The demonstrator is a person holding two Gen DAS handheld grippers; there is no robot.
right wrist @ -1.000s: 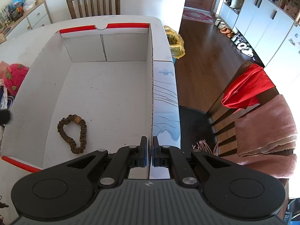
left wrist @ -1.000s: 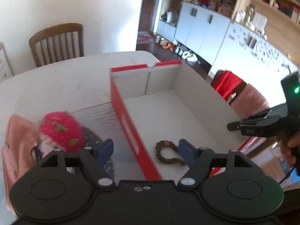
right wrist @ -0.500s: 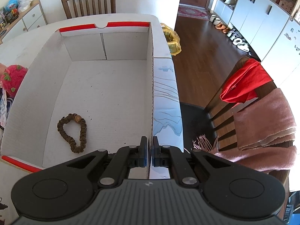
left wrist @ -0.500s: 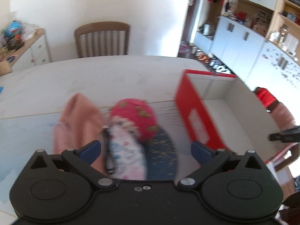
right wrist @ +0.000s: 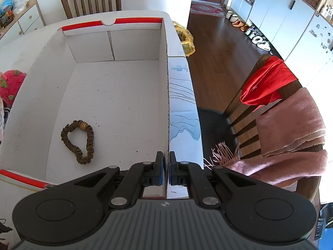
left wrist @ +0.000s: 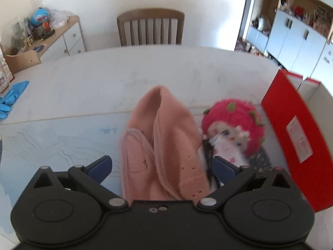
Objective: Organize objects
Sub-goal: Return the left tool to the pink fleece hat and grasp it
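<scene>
A pink knitted cloth point(left wrist: 162, 129) lies crumpled on the white table point(left wrist: 124, 79). My left gripper point(left wrist: 162, 162) hangs over its near end, open wide, a blue pad on each side and neither touching it. A pink strawberry plush doll point(left wrist: 233, 120) lies just right of the cloth on a dark patterned fabric. Beyond it stands the red side of the cardboard box point(left wrist: 291, 137). In the right wrist view the box point(right wrist: 116, 41) is white inside and holds a brown scrunchie point(right wrist: 78, 143). My right gripper point(right wrist: 167, 162) is shut on the box's right wall.
A wooden chair point(left wrist: 149, 29) stands at the table's far side, and blue gloves point(left wrist: 12, 98) lie at its left edge. Right of the table is a chair point(right wrist: 260, 95) draped with a red cloth and a pink scarf. A yellow bag point(right wrist: 187, 39) sits past the box.
My left gripper has swung left from above the box, past the plush doll, to over the pink cloth, and its jaws have widened. The right gripper has stayed on the box wall.
</scene>
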